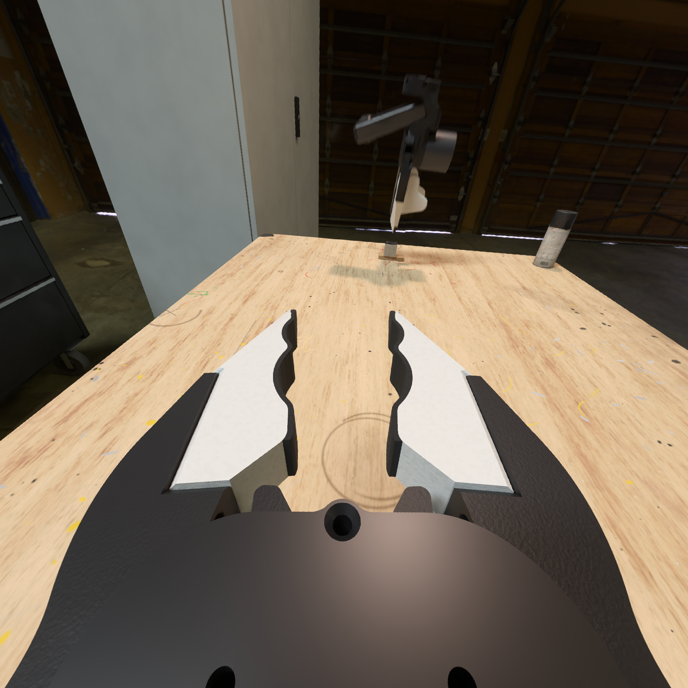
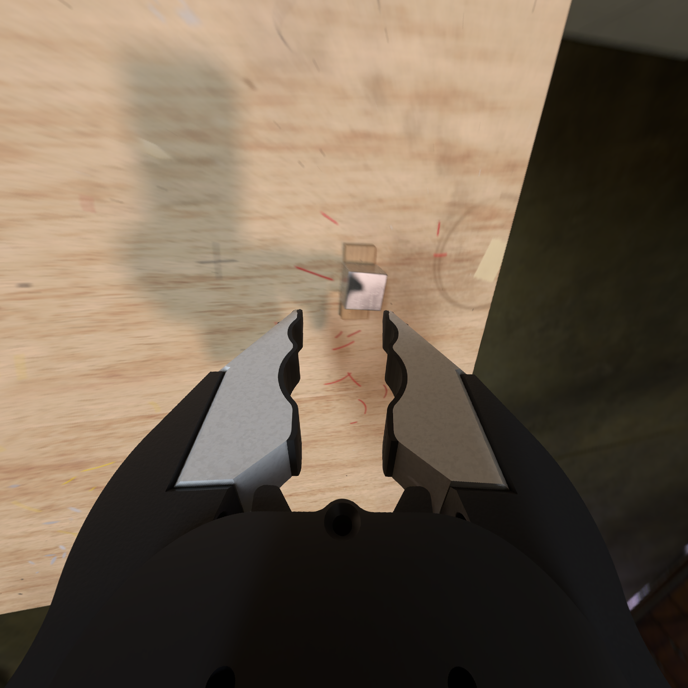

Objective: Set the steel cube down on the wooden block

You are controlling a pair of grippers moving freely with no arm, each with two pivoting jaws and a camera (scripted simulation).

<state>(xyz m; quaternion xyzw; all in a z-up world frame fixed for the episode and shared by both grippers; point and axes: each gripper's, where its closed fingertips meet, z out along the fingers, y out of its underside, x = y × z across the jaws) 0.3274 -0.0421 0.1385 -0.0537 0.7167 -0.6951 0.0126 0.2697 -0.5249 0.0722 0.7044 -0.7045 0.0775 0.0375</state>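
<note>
A small shiny steel cube [image 2: 365, 291] rests on a flat wooden block [image 2: 359, 257] near the table's far edge; both show small in the left wrist view, the cube [image 1: 390, 247] on the block [image 1: 391, 257]. My right gripper [image 2: 342, 316] is open and empty, looking down from above the cube, apart from it. In the left wrist view it [image 1: 394, 227] hangs tilted above the cube. My left gripper [image 1: 342, 316] is open and empty, low over the near part of the table [image 1: 521, 353].
A grey spray can [image 1: 554, 238] stands at the table's far right corner. A pale cabinet [image 1: 167, 130] stands beyond the left edge, dark drawers [image 1: 26, 279] farther left. The table edge [image 2: 521, 223] runs close to the right of the block.
</note>
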